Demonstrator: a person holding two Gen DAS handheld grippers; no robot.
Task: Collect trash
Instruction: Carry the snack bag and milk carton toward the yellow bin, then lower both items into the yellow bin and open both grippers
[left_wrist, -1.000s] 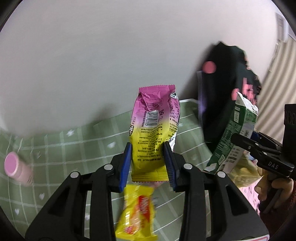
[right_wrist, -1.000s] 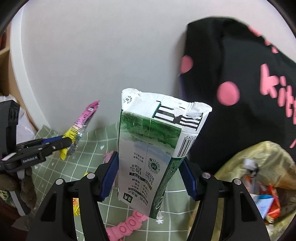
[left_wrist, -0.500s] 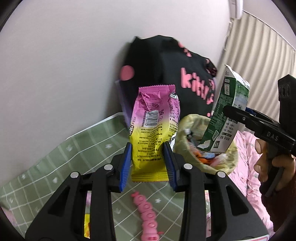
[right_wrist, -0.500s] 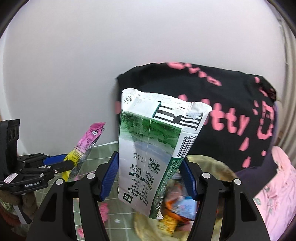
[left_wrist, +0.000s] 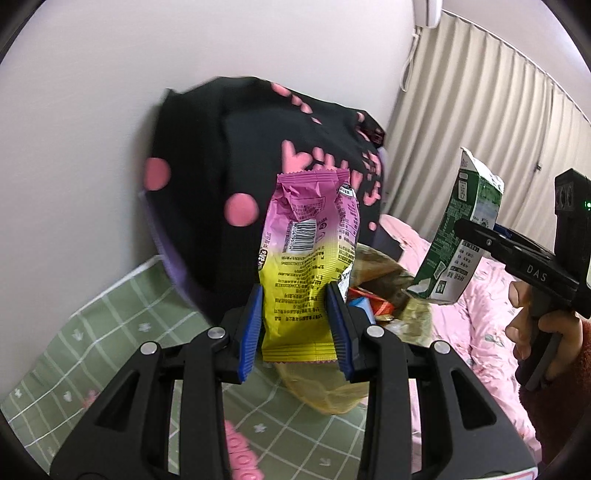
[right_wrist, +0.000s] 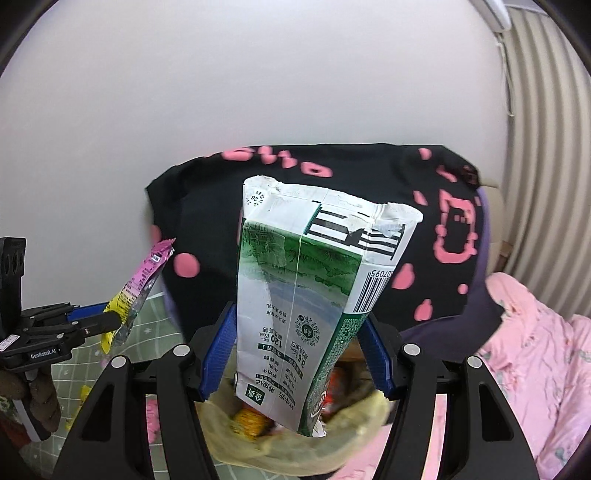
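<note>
My left gripper is shut on a pink and yellow snack packet, held upright with its lower part between the blue pads. My right gripper is shut on a green and white milk carton, torn open at the top. Below and just beyond both hangs a yellowish trash bag with several wrappers inside. In the left wrist view the carton hovers above the bag at the right. In the right wrist view the left gripper with the packet is at the far left.
A black cushion with pink letters and dots leans on the white wall right behind the bag. A green checked cloth covers the surface at the left, a pink bedspread lies to the right. Pink beads lie near the front. Curtains hang at the far right.
Both grippers have swung to the right and risen with their loads, from the green cloth to the trash bag. The bag and cushion now fill the middle of both views.
</note>
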